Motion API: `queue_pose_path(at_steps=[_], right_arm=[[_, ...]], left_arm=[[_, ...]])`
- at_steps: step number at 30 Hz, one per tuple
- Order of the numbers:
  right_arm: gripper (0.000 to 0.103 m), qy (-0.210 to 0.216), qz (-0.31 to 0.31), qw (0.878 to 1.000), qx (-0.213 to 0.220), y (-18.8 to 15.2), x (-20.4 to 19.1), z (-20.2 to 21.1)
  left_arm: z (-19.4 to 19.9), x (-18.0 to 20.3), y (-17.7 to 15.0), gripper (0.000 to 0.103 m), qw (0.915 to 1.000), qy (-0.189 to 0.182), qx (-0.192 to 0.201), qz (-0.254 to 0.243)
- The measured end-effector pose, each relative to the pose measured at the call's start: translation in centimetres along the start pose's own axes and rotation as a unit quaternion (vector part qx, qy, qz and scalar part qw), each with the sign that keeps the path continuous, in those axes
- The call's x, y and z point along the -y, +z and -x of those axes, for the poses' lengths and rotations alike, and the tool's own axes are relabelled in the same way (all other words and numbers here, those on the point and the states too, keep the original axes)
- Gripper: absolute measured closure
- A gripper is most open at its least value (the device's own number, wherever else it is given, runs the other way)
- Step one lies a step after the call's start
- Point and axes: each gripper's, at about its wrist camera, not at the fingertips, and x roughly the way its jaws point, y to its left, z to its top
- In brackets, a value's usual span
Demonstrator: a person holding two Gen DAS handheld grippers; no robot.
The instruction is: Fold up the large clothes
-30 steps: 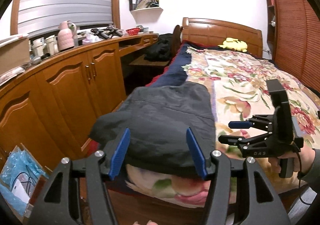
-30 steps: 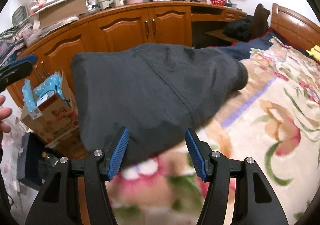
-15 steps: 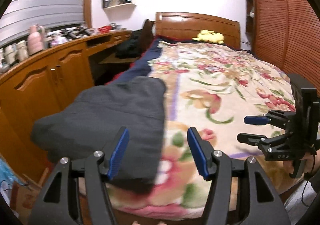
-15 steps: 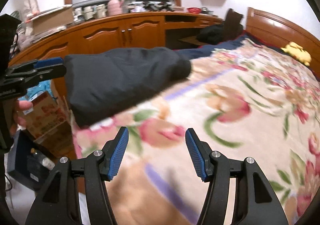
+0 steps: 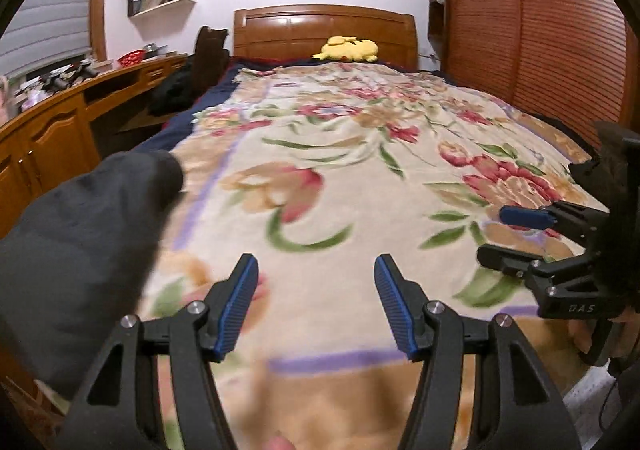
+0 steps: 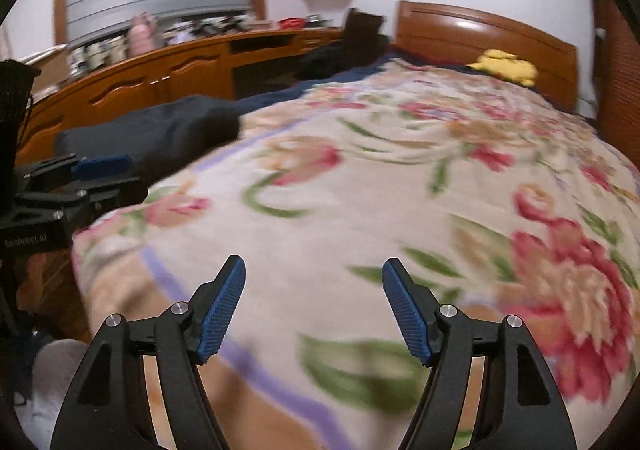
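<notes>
Claws (image 5: 316, 306) (image 6: 314, 310) both empty now: we swing off the folded dark garment (image 5: 80, 250) at the bed's left edge, left claw wide, right claw opening wider.

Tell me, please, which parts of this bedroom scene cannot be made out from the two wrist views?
- Dark folded garment: left wrist view, its lower part cut off by the frame edge and that gripper's fingers.
- Floral blanket: right wrist view, pattern smeared by motion blur.
- Items on the wooden counter: right wrist view, blurred and too small to identify.
- Yellow plush toy: left wrist view, too small for detail.
</notes>
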Motion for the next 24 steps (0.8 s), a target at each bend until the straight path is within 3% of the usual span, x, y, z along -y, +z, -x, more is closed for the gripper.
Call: queue_pose_path(at_steps=[9, 13, 24], right_arm=[[0.03, -0.073, -0.048, 0.996, 0.026, -2.2, 6.8, 3.7], [0.03, -0.086, -0.068, 0.993, 0.039, -3.0, 8.7, 4.9], [0.03, -0.13, -0.097, 0.981, 0.104, -4.1, 11.7, 8.2]], left_arm=[[-3.6, 7.5, 2.1, 0.043, 0.9993, -0.033, -0.004, -0.018], [-4.4, 10.0, 2.5, 0.043, 0.9987, -0.046, 0.004, -0.022], [-4.1, 13.4, 2.6, 0.043, 0.9962, -0.042, 0.072, -0.024]])
